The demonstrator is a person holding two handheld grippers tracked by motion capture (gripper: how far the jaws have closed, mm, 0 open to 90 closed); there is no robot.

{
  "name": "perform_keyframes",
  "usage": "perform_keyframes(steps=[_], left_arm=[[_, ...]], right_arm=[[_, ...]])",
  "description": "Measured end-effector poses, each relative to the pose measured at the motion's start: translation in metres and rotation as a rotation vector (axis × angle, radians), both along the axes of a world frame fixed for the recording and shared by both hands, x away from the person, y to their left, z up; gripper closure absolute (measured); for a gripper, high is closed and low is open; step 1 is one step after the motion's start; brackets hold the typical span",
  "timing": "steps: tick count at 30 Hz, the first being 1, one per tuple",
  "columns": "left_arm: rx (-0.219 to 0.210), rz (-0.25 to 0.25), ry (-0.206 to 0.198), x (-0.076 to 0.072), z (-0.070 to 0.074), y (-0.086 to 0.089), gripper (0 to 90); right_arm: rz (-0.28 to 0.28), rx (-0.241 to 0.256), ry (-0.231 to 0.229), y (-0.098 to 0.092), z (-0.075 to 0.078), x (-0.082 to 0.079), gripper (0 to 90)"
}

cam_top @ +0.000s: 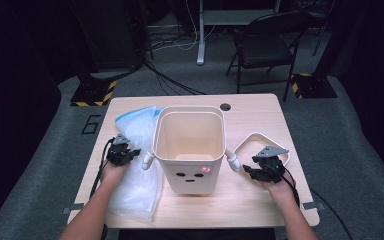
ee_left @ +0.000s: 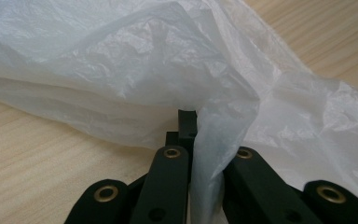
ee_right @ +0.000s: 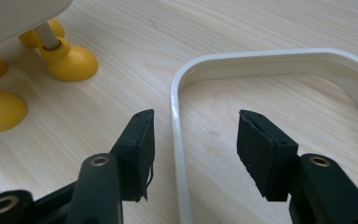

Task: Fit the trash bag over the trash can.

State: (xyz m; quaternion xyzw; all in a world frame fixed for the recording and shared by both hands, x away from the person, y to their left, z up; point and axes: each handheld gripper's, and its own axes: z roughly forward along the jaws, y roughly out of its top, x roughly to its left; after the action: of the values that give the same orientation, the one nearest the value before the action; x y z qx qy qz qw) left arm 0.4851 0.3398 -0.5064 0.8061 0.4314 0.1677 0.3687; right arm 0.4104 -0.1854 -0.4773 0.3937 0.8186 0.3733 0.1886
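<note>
A cream bin [cam_top: 190,175] with a small face on its front stands open at the table's middle. A thin translucent plastic bag [cam_top: 135,190] lies flat to its left. My left gripper [cam_top: 122,152] rests at the bag's left edge. In the left gripper view, the left gripper [ee_left: 199,135] is shut on a raised fold of the bag [ee_left: 135,70]. A white rounded ring frame [cam_top: 252,137] lies flat right of the bin. My right gripper [cam_top: 260,167] sits at its near side. The right gripper [ee_right: 196,123] is open, its jaws on either side of the ring's [ee_right: 261,58] left rail.
The wooden table [cam_top: 250,110] has a cable hole [cam_top: 225,106] at the back. Yellow rounded knobs [ee_right: 72,63] stick out under the bin's edge [ee_right: 14,14], close to my right gripper. A black folding chair [cam_top: 267,45] and floor cables stand beyond the table.
</note>
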Motion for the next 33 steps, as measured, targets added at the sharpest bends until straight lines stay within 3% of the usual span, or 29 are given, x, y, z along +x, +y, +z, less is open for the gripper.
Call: perform_keyframes(steps=[11,16,33], left_arm=[[0.008,-0.059,-0.034,-0.006,0.027,-0.003,88.8],[0.019,-0.089,-0.01,-0.005,0.037,-0.005,88.8],[-0.007,-0.117,-0.016,-0.015,0.07,0.003,88.8]], right_arm=[[-0.006,0.01,-0.003,-0.002,0.002,0.001,44.9],[-0.006,0.01,-0.005,-0.003,0.002,0.0,44.7],[0.006,0.024,0.006,-0.005,0.005,-0.001,45.1]])
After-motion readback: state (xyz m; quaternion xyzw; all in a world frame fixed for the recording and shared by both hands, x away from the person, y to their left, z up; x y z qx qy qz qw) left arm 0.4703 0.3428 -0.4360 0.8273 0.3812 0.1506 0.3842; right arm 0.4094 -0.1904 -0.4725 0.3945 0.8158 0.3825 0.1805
